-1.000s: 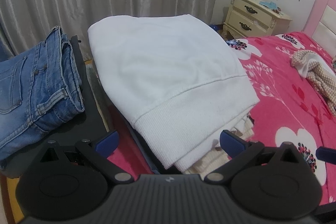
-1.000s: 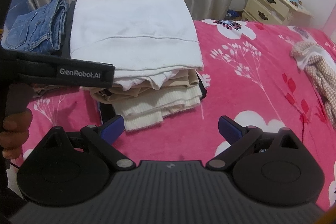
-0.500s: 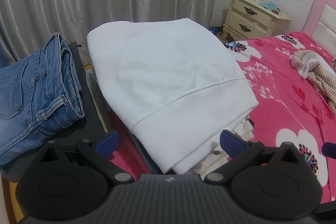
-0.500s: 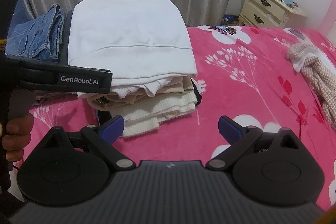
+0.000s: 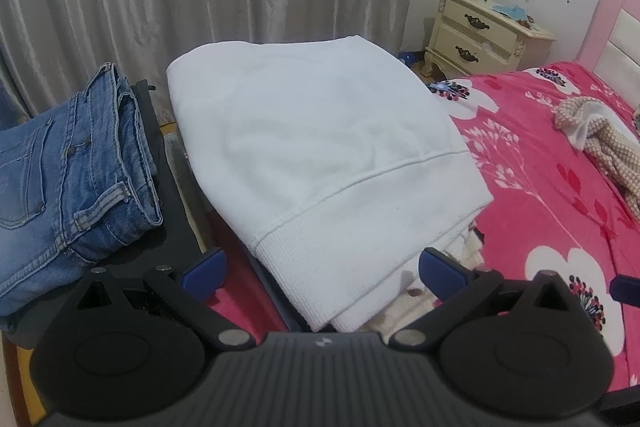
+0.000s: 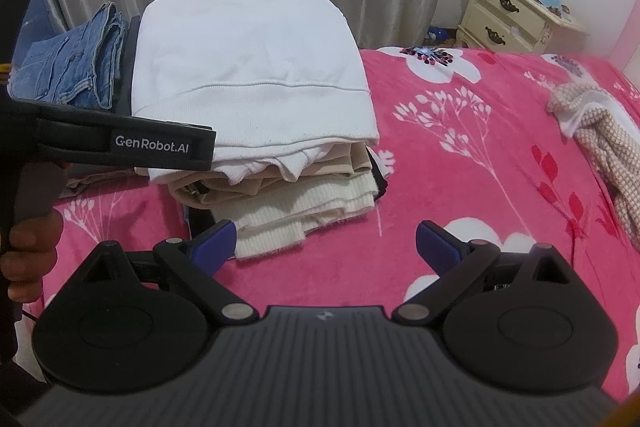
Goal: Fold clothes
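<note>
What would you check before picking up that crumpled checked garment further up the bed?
1. Left gripper open, holding nothing: ok.
2. Right gripper open, holding nothing: ok.
3. White sweatshirt lies flat on top of the stack: ok.
4. Jeans folded, beside the stack: ok.
5. Checked garment still unfolded on the pink blanket: not ok.
6. Garment within reach: cannot tell.

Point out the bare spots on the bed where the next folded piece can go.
Free: the pink blanket between the folded stack and the crumpled checked cloth. Crowded: the left, where jeans lie beside the stack.
</note>
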Available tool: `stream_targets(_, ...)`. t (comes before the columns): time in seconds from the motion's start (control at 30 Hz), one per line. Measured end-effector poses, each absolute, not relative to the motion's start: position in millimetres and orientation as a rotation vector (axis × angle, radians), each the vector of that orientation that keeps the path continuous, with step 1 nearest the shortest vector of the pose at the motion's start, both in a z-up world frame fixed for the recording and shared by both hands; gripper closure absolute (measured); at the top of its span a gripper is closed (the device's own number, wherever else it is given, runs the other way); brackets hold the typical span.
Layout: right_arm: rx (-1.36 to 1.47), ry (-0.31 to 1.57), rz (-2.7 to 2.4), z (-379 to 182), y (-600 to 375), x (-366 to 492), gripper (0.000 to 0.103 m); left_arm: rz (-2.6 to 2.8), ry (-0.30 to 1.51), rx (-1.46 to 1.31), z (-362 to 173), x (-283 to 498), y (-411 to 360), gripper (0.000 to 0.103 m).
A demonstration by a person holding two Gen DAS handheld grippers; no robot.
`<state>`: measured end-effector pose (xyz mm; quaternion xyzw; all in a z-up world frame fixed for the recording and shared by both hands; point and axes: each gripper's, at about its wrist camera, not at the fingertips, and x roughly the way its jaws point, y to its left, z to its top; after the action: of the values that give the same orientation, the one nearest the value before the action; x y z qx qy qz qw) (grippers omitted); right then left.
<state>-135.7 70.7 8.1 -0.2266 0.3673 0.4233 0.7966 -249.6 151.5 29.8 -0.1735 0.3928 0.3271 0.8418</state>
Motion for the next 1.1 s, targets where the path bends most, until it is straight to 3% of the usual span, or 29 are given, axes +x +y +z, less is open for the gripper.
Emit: stream_targets(1.1,-0.494,0.787,0.906,7.7,73.8,-136.1,0.006,0.688,0.831,-0.366,31.3,-249.1,153.8,0.000)
